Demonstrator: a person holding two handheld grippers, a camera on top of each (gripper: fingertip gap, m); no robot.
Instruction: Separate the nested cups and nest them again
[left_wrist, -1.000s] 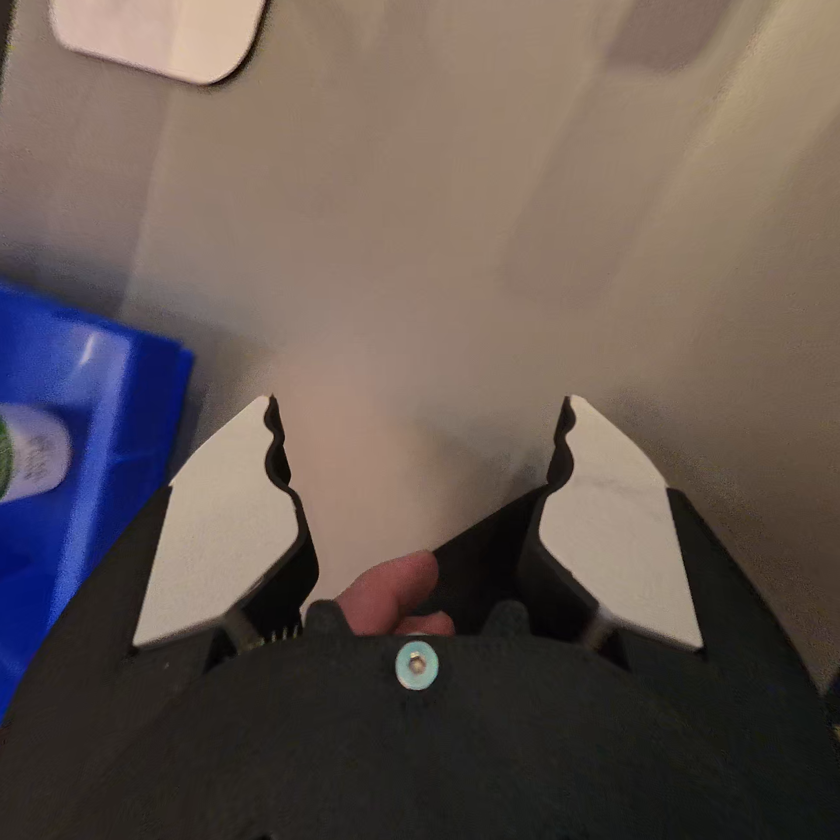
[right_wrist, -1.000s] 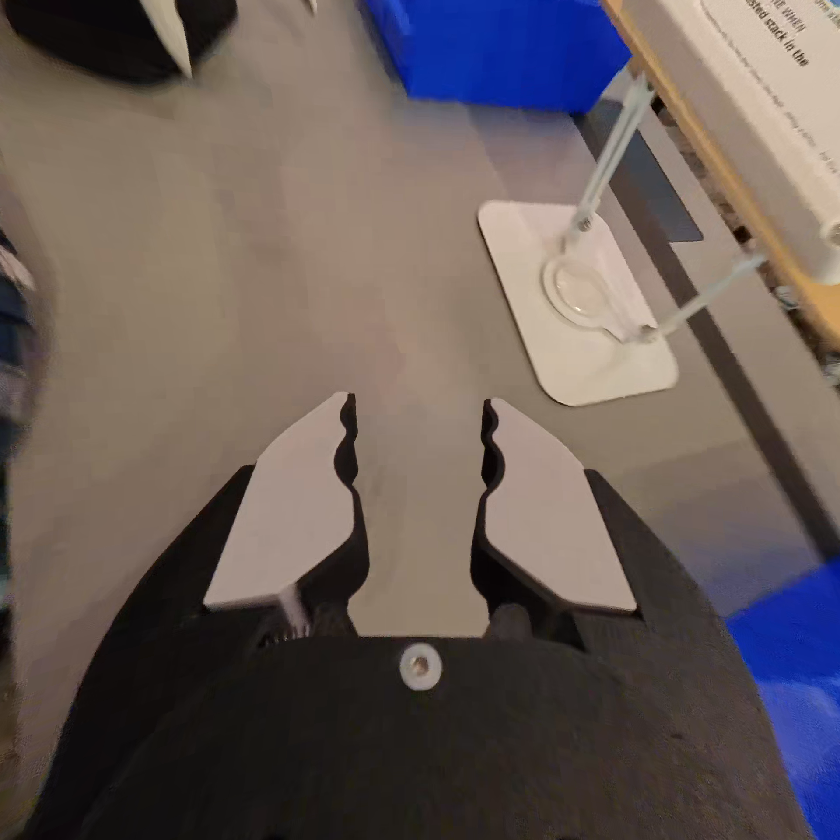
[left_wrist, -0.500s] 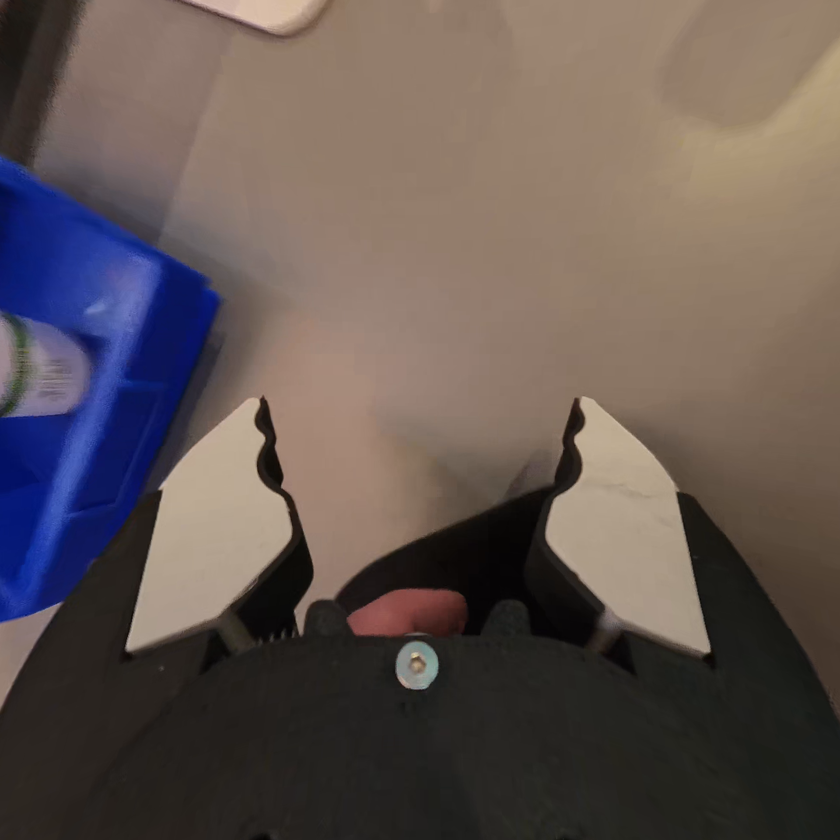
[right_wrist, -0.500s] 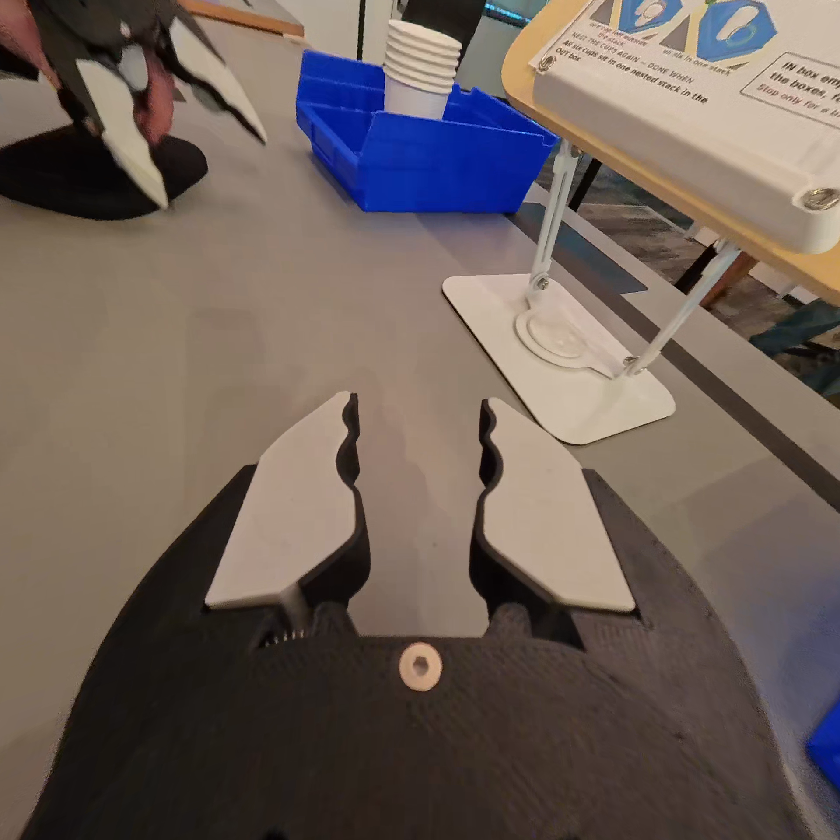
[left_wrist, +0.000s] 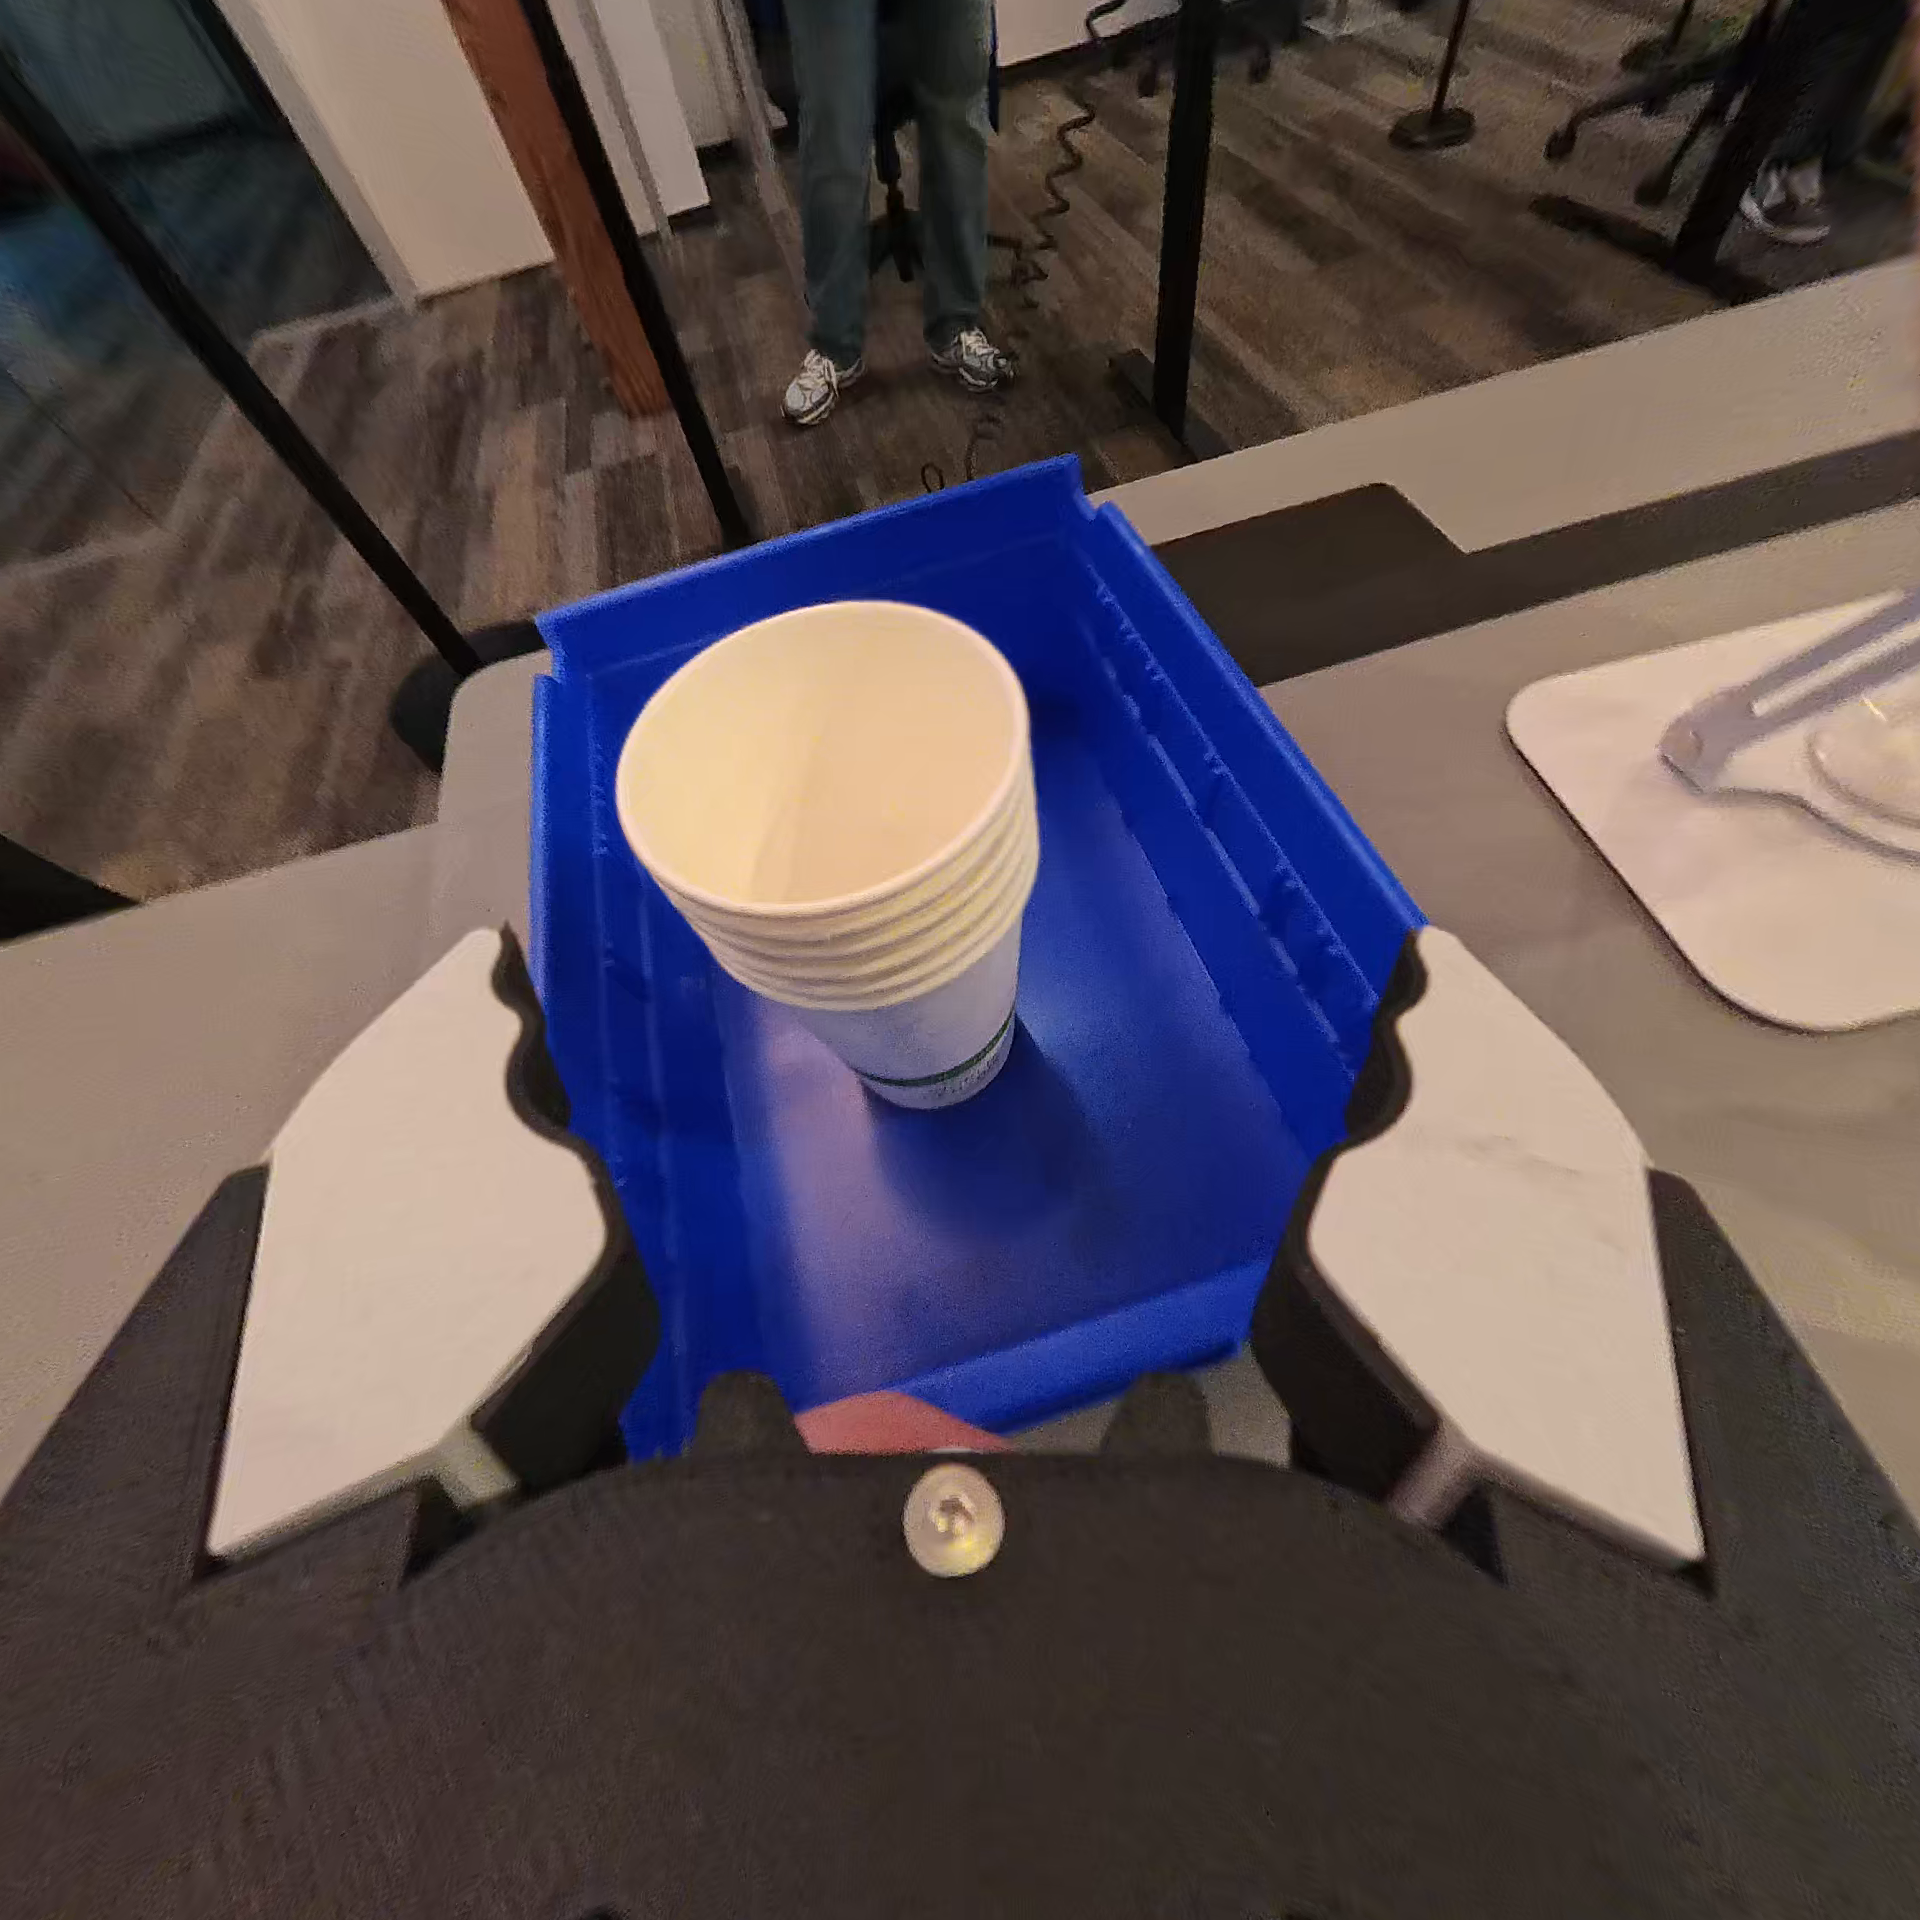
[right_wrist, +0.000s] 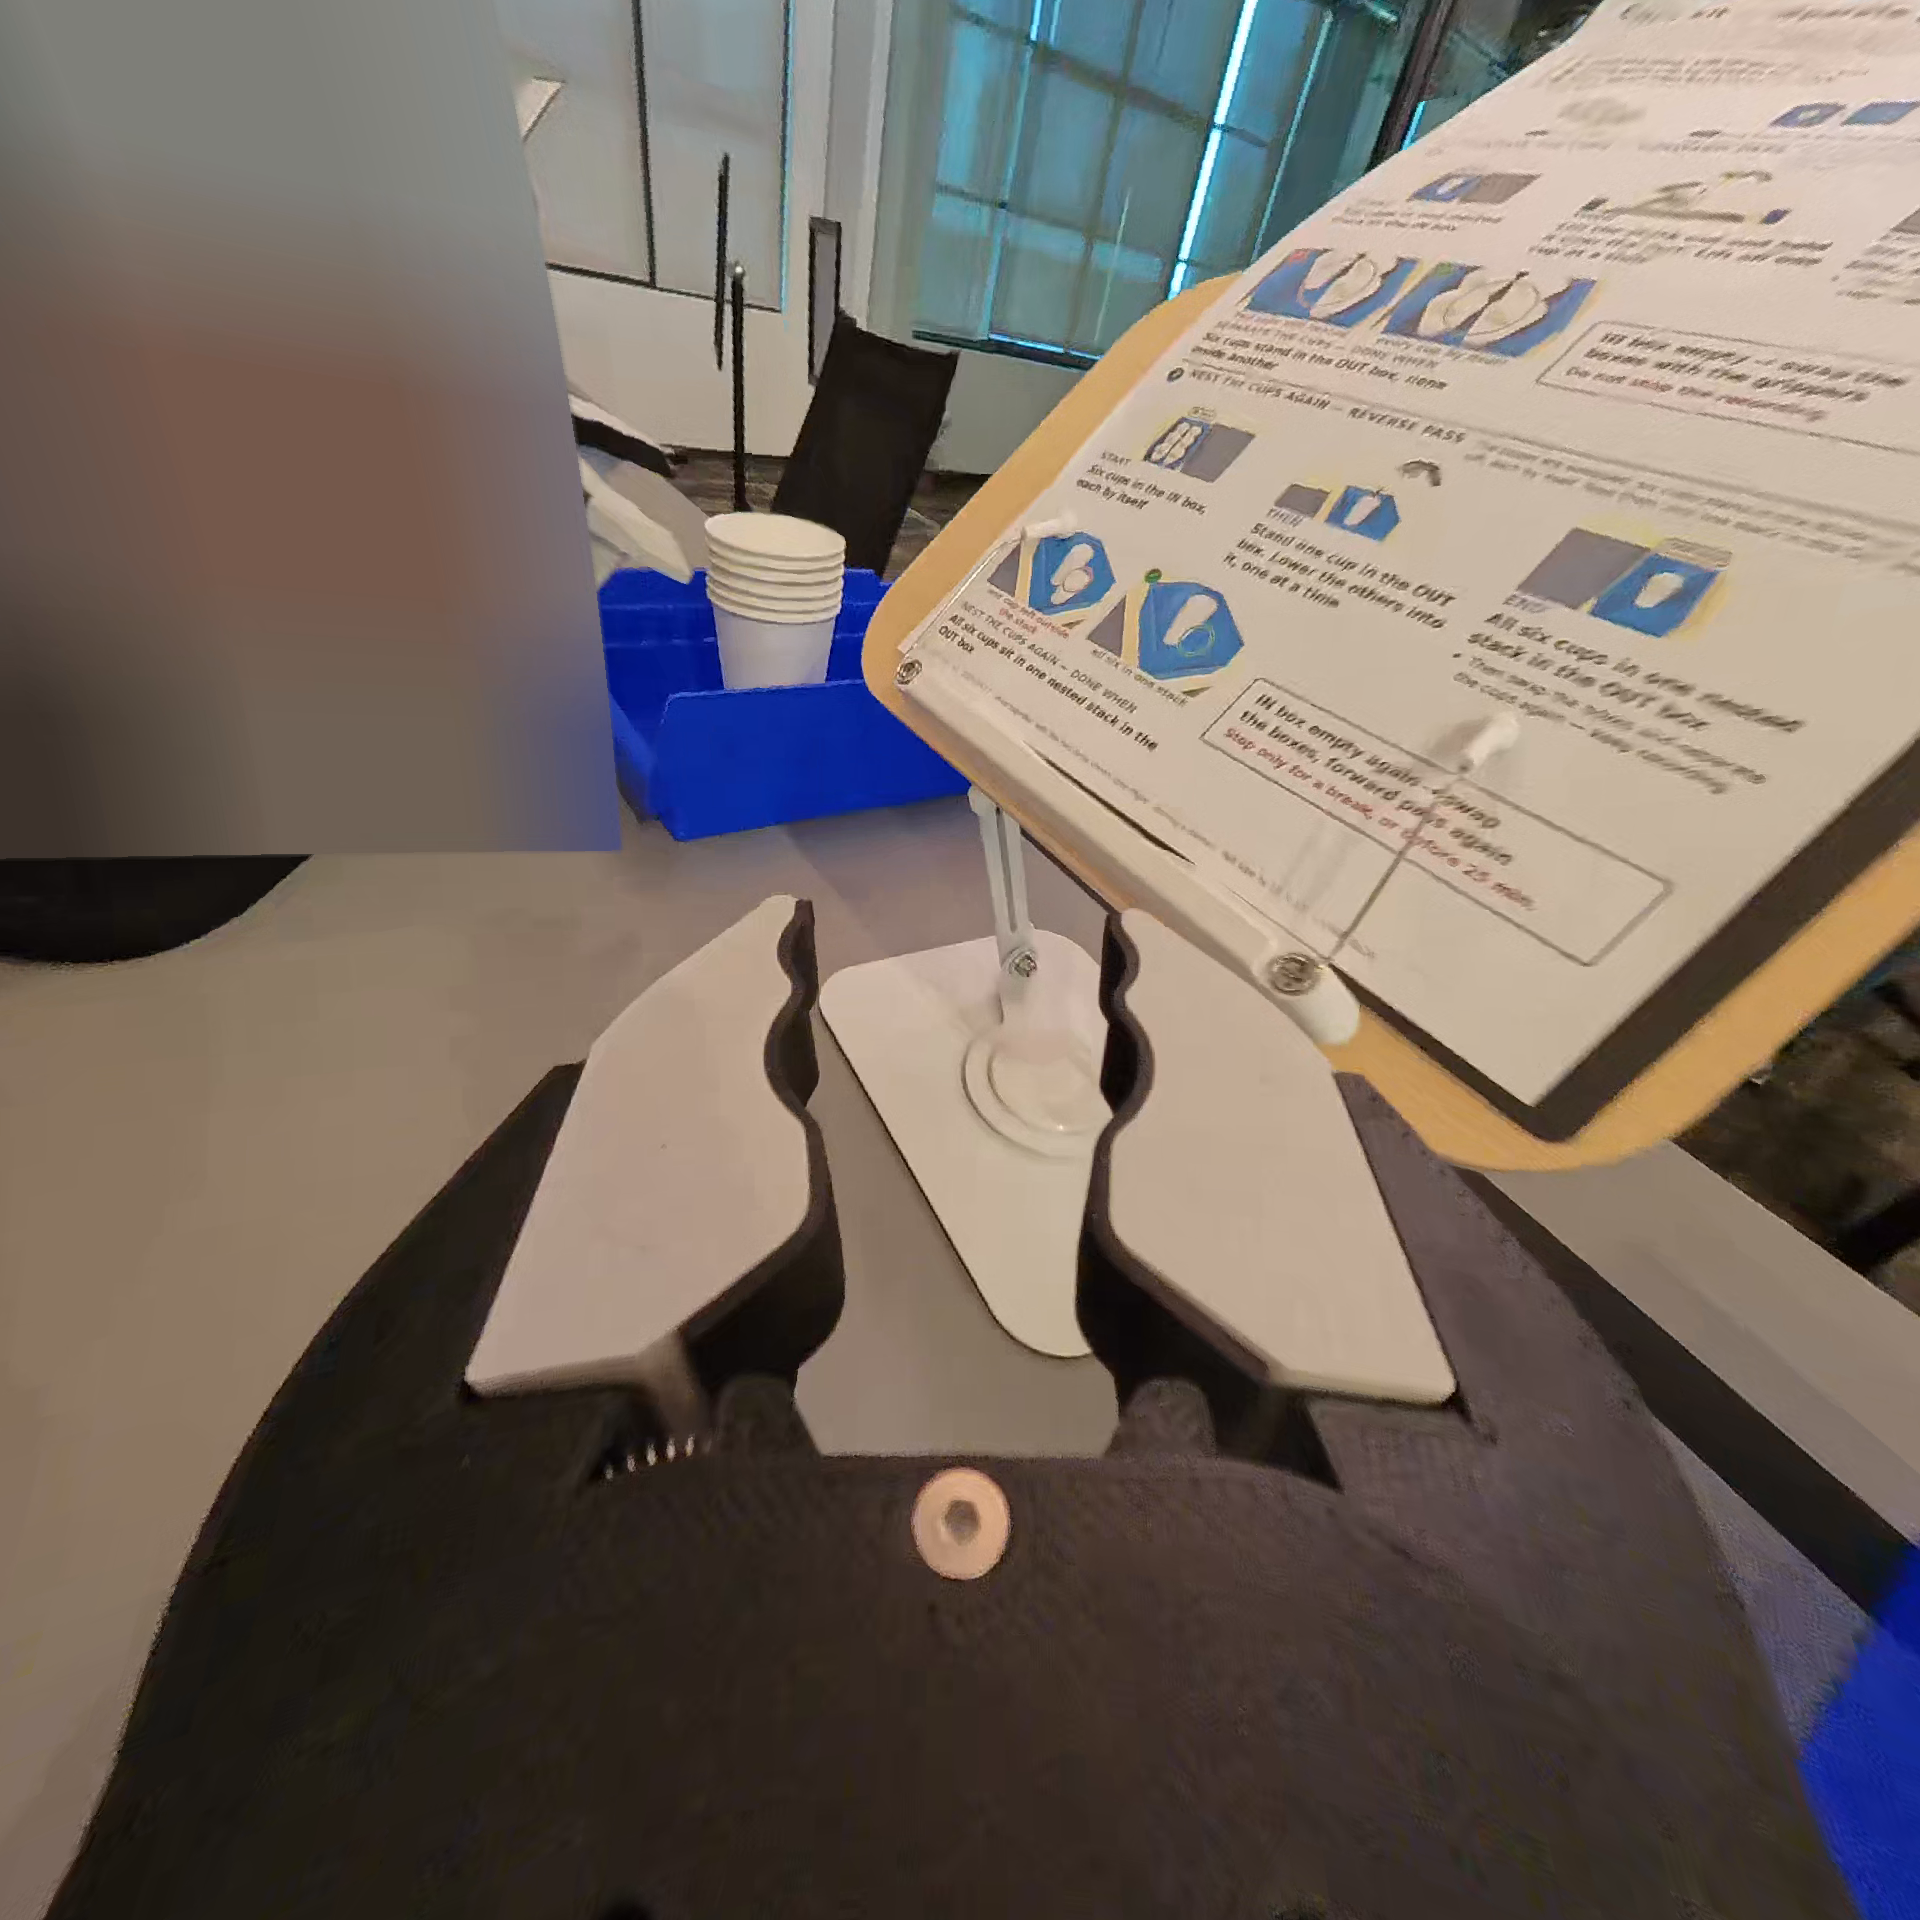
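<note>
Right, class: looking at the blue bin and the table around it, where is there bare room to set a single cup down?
Inside the blue bin, the floor in front of and right of the cup stack is bare. The grey table left of the bin is free too. Right of the bin it is tighter: the white stand base sits there.

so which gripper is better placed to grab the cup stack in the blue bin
Left, probably. The left gripper is wide open and faces the cup stack in the blue bin. The right gripper points at the white stand base, with the bin farther off.
</note>
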